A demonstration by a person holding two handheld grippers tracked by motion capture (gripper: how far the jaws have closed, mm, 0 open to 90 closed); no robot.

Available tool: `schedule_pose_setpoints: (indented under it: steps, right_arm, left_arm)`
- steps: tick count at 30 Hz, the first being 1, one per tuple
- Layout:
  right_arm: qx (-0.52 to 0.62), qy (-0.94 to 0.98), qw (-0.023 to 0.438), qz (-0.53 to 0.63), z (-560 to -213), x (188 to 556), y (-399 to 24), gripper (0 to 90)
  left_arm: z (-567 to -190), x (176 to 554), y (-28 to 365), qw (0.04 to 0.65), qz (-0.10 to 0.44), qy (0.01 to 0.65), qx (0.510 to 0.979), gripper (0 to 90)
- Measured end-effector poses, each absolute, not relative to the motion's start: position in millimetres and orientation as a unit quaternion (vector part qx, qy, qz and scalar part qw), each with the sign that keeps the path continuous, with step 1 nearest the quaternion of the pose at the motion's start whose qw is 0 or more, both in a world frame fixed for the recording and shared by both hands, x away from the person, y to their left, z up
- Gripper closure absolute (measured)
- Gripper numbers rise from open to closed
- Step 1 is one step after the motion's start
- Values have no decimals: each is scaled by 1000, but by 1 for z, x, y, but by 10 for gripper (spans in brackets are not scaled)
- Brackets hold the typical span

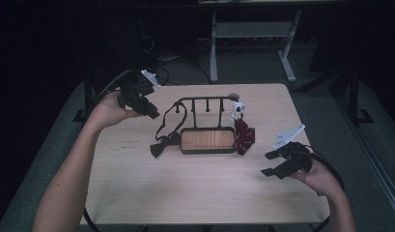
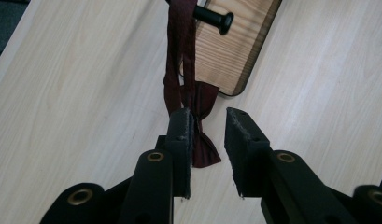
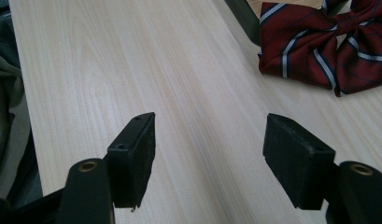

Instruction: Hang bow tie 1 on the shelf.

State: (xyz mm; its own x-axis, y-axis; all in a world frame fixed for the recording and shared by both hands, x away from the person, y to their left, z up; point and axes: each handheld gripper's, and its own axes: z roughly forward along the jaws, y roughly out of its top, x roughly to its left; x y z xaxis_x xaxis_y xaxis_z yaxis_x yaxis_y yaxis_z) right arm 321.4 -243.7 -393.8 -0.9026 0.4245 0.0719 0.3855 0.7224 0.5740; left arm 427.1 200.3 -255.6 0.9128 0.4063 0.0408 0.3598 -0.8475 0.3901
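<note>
A black peg rack (image 1: 204,100) rises from a wooden base (image 1: 207,140) in the middle of the table. A dark maroon bow tie (image 1: 160,146) hangs by its strap from the rack's left end, and its bow rests on the table beside the base. My left gripper (image 1: 154,115) hovers up and left of it, open. In the left gripper view the bow (image 2: 205,149) lies just beyond the left gripper (image 2: 209,114), partly behind one jaw, with the gap empty. A red striped bow tie (image 1: 243,135) (image 3: 319,46) lies at the base's right end. My right gripper (image 1: 266,164) (image 3: 209,126) stands open, right of it.
A small white tag (image 1: 237,108) hangs at the rack's right end. The pale wooden table (image 1: 195,193) has bare wood at the front. Beyond its far edge stand the white legs of a desk (image 1: 213,48) on a dark floor.
</note>
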Motion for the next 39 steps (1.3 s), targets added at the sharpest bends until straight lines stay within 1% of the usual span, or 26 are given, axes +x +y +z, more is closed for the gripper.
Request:
schedule_pose_setpoints:
  steps: [9, 39]
  right_arm:
    - [219, 928, 36, 298, -394, 322, -242, 329]
    - [234, 926, 33, 294, -397, 322, -247, 315]
  left_arm:
    - [-262, 412, 214, 196, 63, 201, 958, 674]
    - [-280, 397, 236, 207, 49, 211, 954, 634]
